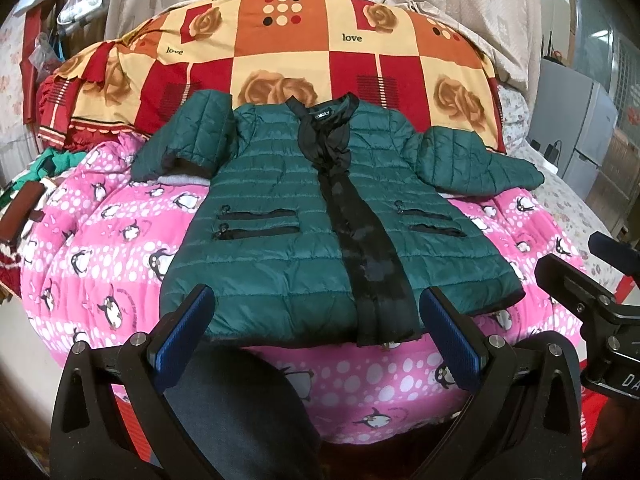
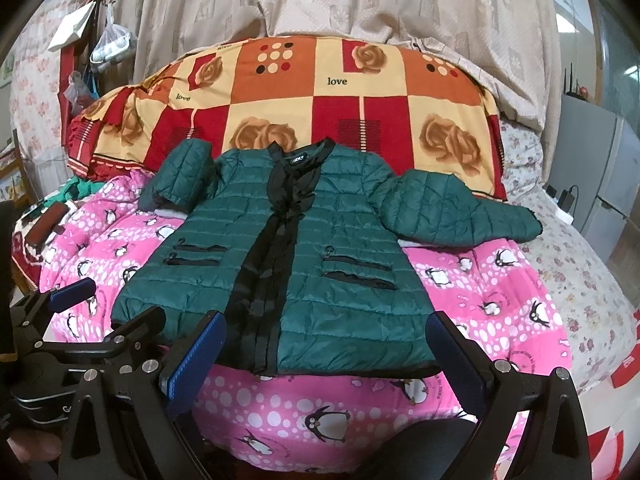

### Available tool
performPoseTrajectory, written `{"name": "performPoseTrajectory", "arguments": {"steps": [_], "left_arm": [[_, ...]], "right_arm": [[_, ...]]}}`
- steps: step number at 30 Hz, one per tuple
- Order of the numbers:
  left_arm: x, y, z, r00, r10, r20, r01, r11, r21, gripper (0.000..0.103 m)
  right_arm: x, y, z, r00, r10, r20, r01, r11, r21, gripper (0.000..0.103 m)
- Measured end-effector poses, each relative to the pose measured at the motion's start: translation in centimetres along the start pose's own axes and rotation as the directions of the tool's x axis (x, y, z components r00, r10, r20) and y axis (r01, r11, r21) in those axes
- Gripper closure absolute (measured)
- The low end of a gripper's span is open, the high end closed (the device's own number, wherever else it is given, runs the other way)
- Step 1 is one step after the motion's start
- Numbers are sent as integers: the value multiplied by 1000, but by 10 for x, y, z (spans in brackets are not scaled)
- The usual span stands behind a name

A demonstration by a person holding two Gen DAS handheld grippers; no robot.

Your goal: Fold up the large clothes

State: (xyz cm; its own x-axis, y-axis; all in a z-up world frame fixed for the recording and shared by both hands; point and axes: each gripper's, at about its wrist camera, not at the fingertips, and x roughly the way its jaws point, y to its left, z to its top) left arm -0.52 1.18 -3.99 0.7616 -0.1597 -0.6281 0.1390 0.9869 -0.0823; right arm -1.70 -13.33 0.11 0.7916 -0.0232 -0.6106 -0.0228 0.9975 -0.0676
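A dark green quilted jacket with a black front strip lies flat, front up, on a pink penguin-print blanket, collar away from me. It also shows in the right wrist view. Its left sleeve is bent short; its right sleeve lies out to the right. My left gripper is open and empty, held just before the jacket's hem. My right gripper is open and empty near the hem too, and shows at the right edge of the left wrist view.
A checked red, orange and cream quilt with roses lies behind the jacket. Beige curtains hang at the back. Clothes and a brown object lie at the left. A grey cabinet stands at the right.
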Motion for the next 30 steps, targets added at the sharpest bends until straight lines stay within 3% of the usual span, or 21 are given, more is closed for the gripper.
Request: {"name": "performPoseTrajectory", "arguments": {"steps": [15, 30], "left_arm": [[0, 3, -2, 1000, -3, 2, 3, 1000, -11, 1], [1, 9, 1, 1000, 1, -7, -1, 999, -37, 1]], "right_arm": [[-7, 7, 4, 1000, 18, 21, -17, 1000, -21, 4], [-5, -3, 7, 998, 57, 31, -59, 997, 47, 4]]}}
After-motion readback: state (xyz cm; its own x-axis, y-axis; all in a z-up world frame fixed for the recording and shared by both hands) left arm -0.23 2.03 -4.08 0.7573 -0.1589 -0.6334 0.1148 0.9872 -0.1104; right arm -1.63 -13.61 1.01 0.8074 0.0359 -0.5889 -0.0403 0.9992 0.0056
